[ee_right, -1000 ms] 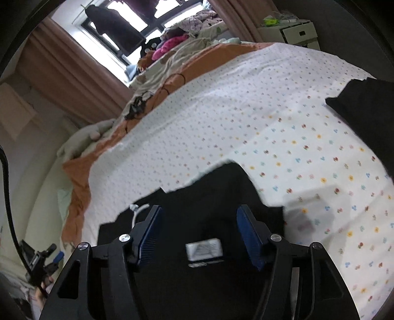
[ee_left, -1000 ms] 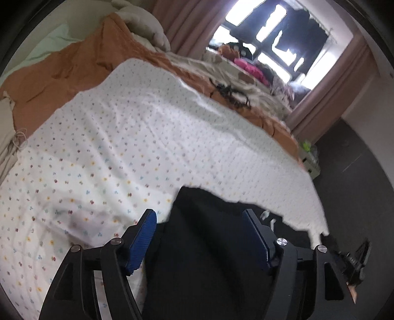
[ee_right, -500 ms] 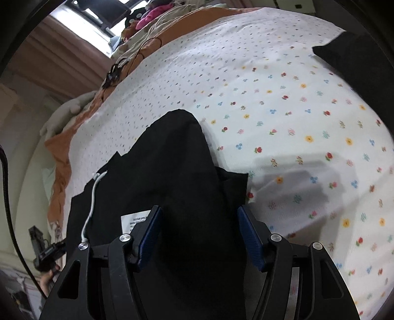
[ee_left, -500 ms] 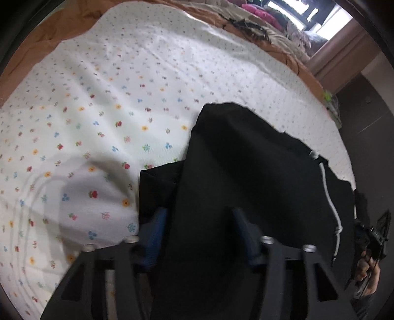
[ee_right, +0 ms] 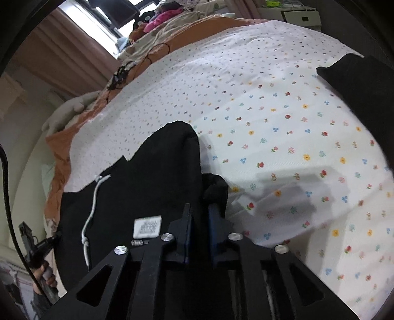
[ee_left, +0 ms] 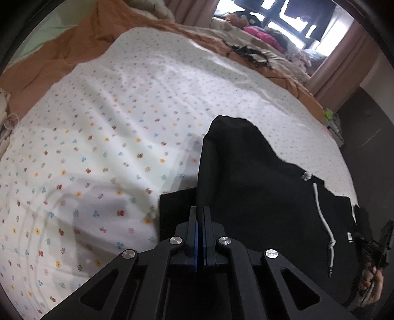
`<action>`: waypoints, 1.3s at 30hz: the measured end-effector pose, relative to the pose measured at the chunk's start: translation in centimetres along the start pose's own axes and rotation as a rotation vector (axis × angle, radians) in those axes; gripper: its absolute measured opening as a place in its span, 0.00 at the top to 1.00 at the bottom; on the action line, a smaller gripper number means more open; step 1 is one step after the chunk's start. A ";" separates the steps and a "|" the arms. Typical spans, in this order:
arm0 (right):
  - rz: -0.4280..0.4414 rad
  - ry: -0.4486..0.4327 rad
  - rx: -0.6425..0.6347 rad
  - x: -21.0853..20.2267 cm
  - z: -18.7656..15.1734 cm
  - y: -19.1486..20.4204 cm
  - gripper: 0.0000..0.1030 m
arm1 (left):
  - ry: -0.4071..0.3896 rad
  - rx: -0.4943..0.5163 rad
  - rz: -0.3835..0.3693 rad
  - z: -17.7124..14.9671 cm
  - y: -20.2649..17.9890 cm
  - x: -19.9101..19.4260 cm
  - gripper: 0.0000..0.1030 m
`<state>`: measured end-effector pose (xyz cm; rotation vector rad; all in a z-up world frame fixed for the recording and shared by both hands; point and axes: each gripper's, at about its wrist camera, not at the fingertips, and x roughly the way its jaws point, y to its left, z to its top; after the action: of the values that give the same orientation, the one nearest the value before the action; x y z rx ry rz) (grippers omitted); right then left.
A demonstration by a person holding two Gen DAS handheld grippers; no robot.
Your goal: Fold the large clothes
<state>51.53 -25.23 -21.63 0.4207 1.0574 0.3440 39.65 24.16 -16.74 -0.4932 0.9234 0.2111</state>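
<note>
A black hoodie [ee_left: 258, 187] with a white drawstring [ee_left: 325, 221] lies on the flowered white sheet [ee_left: 110, 123] of a bed. My left gripper [ee_left: 200, 209] is shut on the hoodie's left edge, and a fold of fabric rises from its jaws. In the right wrist view the same hoodie [ee_right: 152, 177] shows a white label [ee_right: 147, 226]. There my right gripper [ee_right: 199, 206] is closing its jaws on a bunch of the black fabric at the right edge, which fills the narrow gap between the pads.
An orange blanket [ee_left: 61, 56] lies beyond the sheet, with piled clothes [ee_left: 261, 37] by the window. A second dark garment [ee_right: 357, 78] rests at the sheet's far right corner. A black cable [ee_right: 123, 73] lies on the blanket. White drawers [ee_right: 303, 17] stand past the bed.
Both grippers sank onto the hoodie and their jaws closed from wide open onto its edges. The left shut fully. The fabric now rises in a fold ahead of each.
</note>
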 end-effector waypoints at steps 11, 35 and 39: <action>0.057 0.015 -0.045 -1.4 -1.2 0.2 0.55 | 0.043 -0.056 0.019 0.4 1.4 3.0 0.98; -0.074 -0.013 -0.056 -4.9 -5.0 1.5 0.71 | 0.015 -0.062 -0.067 -6.7 4.5 -4.4 0.32; -0.044 -0.032 -0.083 -6.7 -6.2 3.0 0.71 | 0.051 -0.083 -0.073 -8.8 5.4 -3.9 0.39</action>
<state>42.74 -24.72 -17.69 0.3268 1.0165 0.3396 29.04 24.63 -19.77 -0.6106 0.9478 0.1718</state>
